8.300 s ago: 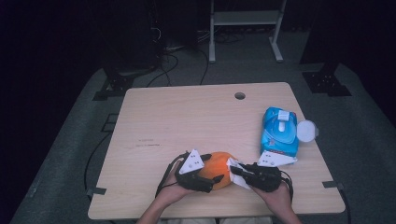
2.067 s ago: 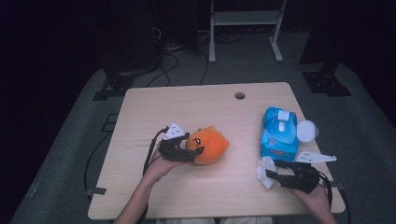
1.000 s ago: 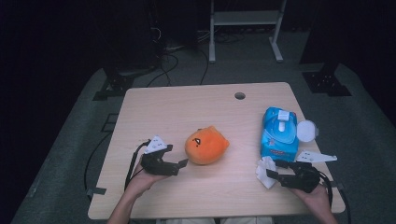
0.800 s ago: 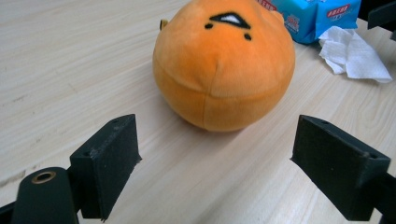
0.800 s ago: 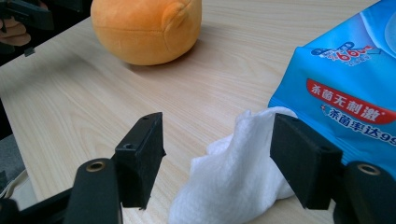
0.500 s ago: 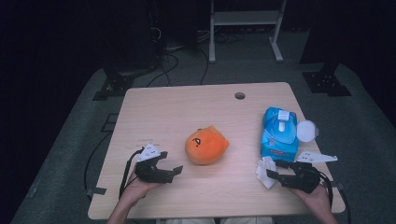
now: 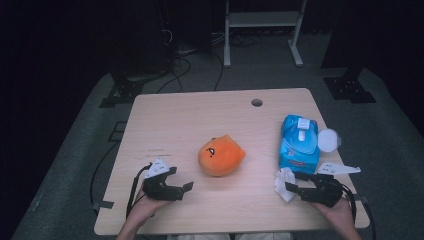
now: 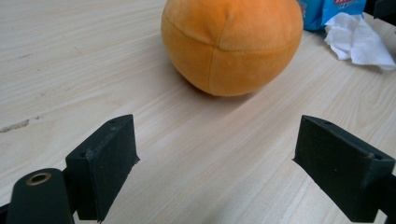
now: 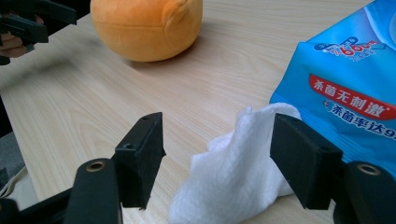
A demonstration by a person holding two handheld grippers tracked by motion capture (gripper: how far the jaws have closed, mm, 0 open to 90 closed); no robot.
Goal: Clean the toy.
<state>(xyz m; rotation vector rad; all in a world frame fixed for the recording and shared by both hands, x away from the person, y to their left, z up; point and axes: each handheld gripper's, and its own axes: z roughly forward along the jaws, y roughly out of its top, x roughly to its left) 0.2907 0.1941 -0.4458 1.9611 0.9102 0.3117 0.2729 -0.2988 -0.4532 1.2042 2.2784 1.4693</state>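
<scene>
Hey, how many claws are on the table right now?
2. The left claw sits near the front left, open and empty; the right claw sits front right, open around the white wipe.

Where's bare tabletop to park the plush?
Free: the far half of the table beyond the orange plush, up to the cable hole. Crowded: the right edge, with the wet-wipe pack, its lid, and the white wipe between the right gripper's jaws.

I see a round hole [image 7: 256, 102] near the wooden table's [image 7: 190, 120] far edge, top centre, and a white metal stand [image 7: 260, 25] on grey floor behind.
</scene>
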